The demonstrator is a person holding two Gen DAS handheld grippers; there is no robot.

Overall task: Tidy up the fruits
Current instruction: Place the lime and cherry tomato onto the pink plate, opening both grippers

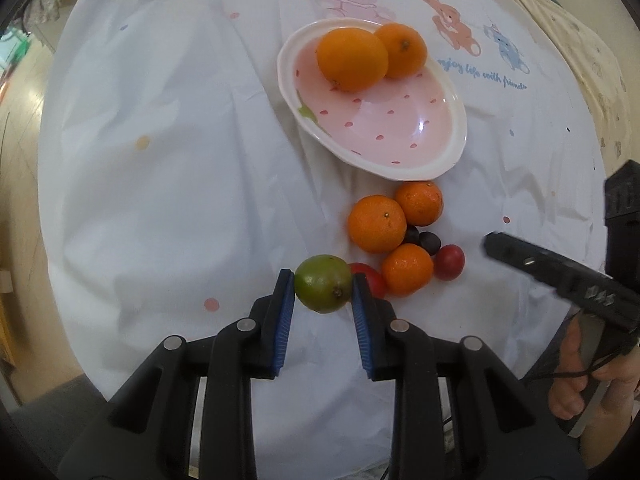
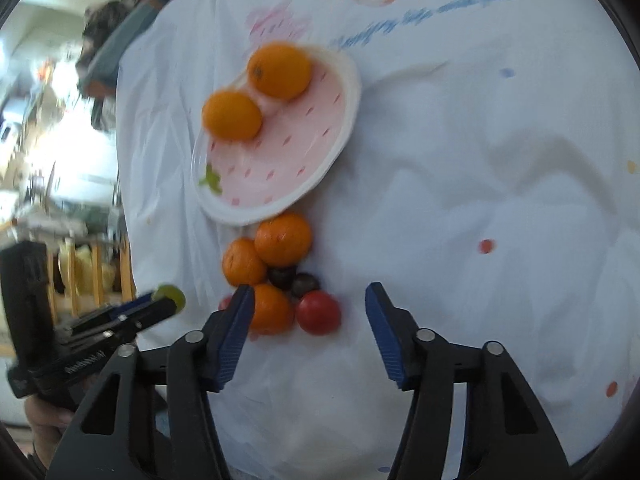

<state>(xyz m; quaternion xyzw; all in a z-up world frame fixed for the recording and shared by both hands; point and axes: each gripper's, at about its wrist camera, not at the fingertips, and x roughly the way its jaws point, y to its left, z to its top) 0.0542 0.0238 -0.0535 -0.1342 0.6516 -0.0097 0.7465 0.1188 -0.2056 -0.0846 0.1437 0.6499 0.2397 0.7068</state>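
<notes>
My left gripper (image 1: 323, 282) is shut on a green lime (image 1: 323, 285), held just above the cloth beside the fruit pile. The lime also shows in the right wrist view (image 2: 173, 295). A pink strawberry-shaped plate (image 1: 400, 136) holds two oranges (image 1: 352, 60). Below its rim lie three mandarins (image 1: 377, 224), two dark plums (image 1: 429, 242) and two red fruits (image 1: 449, 262). My right gripper (image 2: 310, 300) is open, its jaws either side of a red fruit (image 2: 319, 312) and a mandarin (image 2: 269, 309). The plate (image 2: 320, 176) sits beyond.
A white cloth with cartoon animals (image 1: 160, 160) covers the table. The table's left edge (image 2: 124, 200) drops to a cluttered room. The right gripper's body (image 1: 560, 280) reaches in from the right in the left wrist view.
</notes>
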